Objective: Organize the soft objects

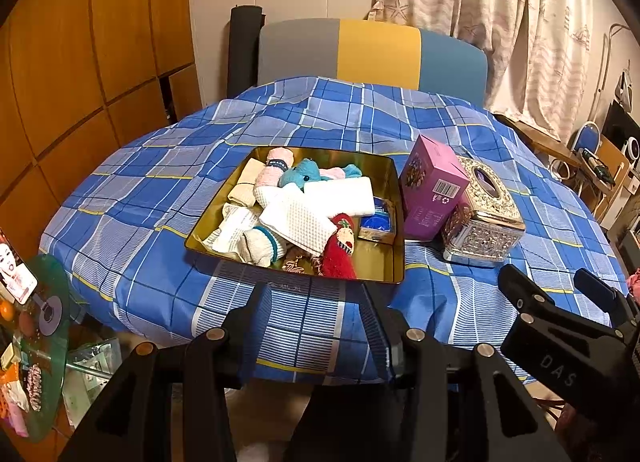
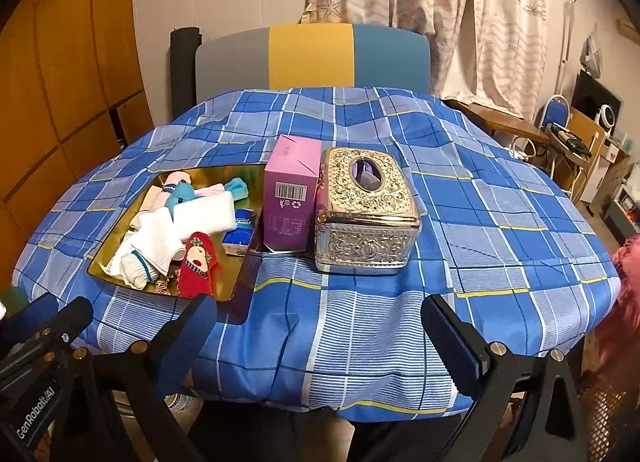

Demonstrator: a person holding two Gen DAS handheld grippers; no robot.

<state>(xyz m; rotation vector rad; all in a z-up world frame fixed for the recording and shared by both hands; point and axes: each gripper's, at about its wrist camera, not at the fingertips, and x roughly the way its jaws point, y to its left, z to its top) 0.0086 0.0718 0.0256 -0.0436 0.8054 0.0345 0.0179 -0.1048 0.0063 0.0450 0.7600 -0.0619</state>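
Readable text, both views:

- "DAS" in raised letters on the black body of the right gripper point(image 1: 560, 294), seen from the left wrist view.
- "GenRobot.AI" in white on the black body of the left gripper point(image 2: 44, 322), seen from the right wrist view.
- Purple box point(image 2: 290, 198): barcode and a recycling sign on the side facing the camera; small print below, too small to read.
- Pink rolled towel point(image 1: 276, 172) in the gold tray point(image 1: 394, 230): dark band with white lettering, too blurred to read.

Both wrist views face table point(image 1: 160, 190), side by side
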